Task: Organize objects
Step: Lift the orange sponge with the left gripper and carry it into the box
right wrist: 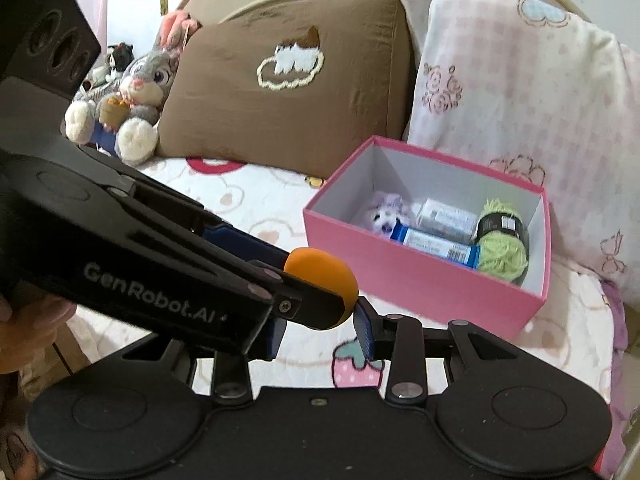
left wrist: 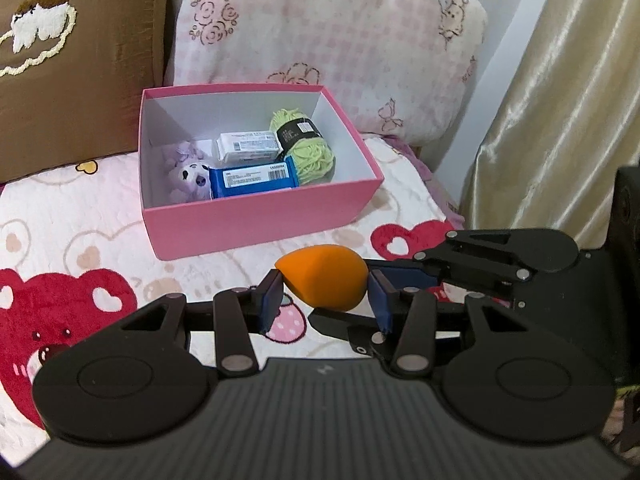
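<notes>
My black tongs with blue pads (left wrist: 274, 294) frame an orange sponge (left wrist: 324, 280). At twelve o'clock sits the pink box (left wrist: 256, 228), white inside, holding a lime-green yarn ball (left wrist: 308, 148), a blue packet (left wrist: 256, 180), a white packet (left wrist: 248, 146) and a lilac plush (left wrist: 190, 174). The bedspread (left wrist: 80, 216) is pale pink with red bears and hearts; at ten o'clock, a brown pillow (left wrist: 80, 60).

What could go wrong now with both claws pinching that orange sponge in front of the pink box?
1. The orange sponge is soft and rounded; squeezed by the left claw and right claw together, it might pop out onto the blanket.
2. The pink box already holds yarn and packets, so free space looks limited.
</notes>
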### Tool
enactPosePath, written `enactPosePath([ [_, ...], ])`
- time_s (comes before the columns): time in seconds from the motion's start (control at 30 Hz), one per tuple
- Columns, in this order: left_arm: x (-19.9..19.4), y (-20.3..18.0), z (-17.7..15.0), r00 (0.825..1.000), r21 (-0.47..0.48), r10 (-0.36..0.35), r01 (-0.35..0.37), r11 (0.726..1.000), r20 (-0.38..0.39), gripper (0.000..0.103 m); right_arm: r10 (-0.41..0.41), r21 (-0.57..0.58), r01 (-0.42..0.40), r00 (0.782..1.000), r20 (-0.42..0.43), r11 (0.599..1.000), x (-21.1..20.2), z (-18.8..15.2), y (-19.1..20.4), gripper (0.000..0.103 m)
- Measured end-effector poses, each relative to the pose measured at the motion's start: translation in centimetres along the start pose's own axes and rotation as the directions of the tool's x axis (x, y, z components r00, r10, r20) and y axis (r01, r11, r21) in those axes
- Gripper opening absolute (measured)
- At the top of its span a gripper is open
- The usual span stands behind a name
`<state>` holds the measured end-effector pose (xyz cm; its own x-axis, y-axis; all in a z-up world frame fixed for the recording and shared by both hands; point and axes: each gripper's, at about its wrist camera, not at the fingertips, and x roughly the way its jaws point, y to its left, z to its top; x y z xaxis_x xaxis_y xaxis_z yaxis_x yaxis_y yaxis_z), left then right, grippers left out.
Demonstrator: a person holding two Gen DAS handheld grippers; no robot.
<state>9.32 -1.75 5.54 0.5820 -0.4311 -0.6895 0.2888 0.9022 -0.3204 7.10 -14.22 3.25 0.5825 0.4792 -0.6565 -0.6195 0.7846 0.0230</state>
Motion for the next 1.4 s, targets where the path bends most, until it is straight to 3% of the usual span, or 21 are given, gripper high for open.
enactPosePath([
  [0.37, 1.6, 1.5, 6.6, 0.997, 0.008, 0.063, -0.062, 0.998, -0.055, 0.045, 0.020, 0.095, -0.022, 0.999, 0.030, 0.995, 2.3, 4.8, -2.8, 0.041],
  [0.5, 3.4, 2.9, 9.1, 0.994, 0.019, 0.079, -0.078, 0.997, -0.078, 0.046, 0.036, 0.186, -0.041, 0.999, 0.026, 0.982, 4.1, 6.5, -4.4, 0.041],
  [0.73, 8.2, 5.6, 13.0, 0.988, 0.019, 0.115, -0.113, 0.993, -0.105, 0.046, 0.021, 0.237, -0.023, 1.000, 0.010, 0.971, 9.0, 9.1, -7.2, 0.041],
  [0.93, 12.9, 9.0, 14.7, 0.985, -0.034, 0.117, -0.122, 0.992, -0.129, 0.046, 0.026, 0.260, -0.010, 0.998, -0.057, 0.966, 14.6, 10.8, -9.5, 0.041],
  [1.17, 17.6, 11.8, 15.7, 0.968, -0.012, 0.165, -0.171, 0.985, -0.190, 0.046, 0.049, 0.314, -0.015, 0.994, -0.101, 0.949, 20.1, 11.0, -11.0, 0.041],
  [1.4, 20.6, 13.5, 15.6, 0.962, -0.051, 0.162, -0.177, 0.983, -0.220, 0.044, 0.044, 0.370, 0.005, 0.991, -0.124, 0.929, 23.1, 10.4, -12.1, 0.041],
])
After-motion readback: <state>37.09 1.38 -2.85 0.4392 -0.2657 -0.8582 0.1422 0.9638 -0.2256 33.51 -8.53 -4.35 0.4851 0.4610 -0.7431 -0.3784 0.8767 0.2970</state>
